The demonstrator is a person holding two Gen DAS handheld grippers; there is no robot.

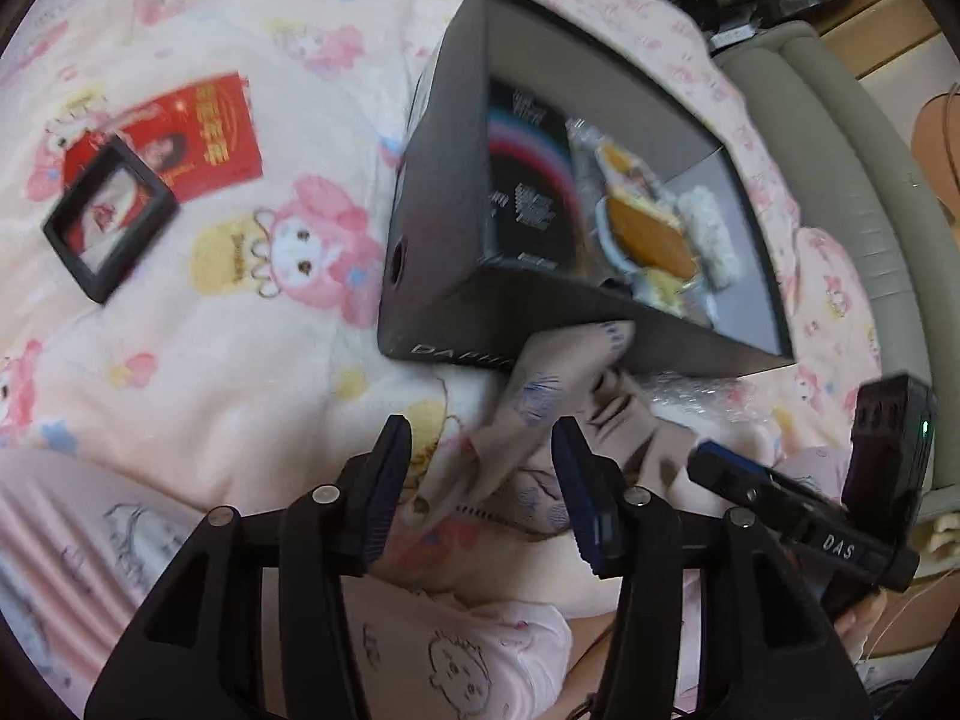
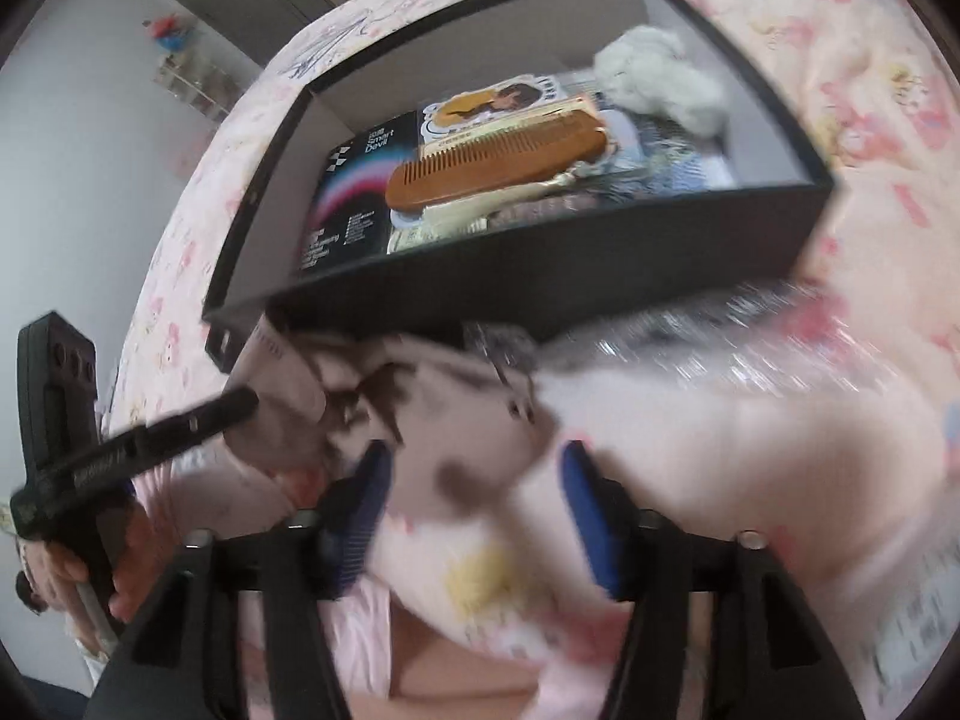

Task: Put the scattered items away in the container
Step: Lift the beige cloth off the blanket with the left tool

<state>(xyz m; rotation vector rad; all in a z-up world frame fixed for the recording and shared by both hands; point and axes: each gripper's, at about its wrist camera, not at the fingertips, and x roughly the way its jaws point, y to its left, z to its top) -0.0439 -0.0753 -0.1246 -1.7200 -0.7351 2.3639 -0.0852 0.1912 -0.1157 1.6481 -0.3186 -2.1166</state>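
Note:
A dark open box (image 1: 444, 210) lies on the pink bed; it also shows in the right wrist view (image 2: 540, 252). Inside are a wooden comb (image 2: 498, 165), a black printed packet (image 2: 354, 192) and a white fluffy item (image 2: 660, 81). A pale patterned cloth (image 1: 540, 408) lies against the box's near wall, also seen from the right wrist (image 2: 432, 420). My left gripper (image 1: 480, 498) is open with the cloth between its fingers. My right gripper (image 2: 474, 510) is open, close over the same cloth. A black frame (image 1: 111, 216) and a red card (image 1: 198, 132) lie at left.
Crinkled clear plastic wrap (image 2: 720, 336) lies right of the cloth by the box. The bed's padded grey edge (image 1: 840, 168) runs along the right. The person's pink pyjama legs (image 1: 120, 540) fill the near foreground.

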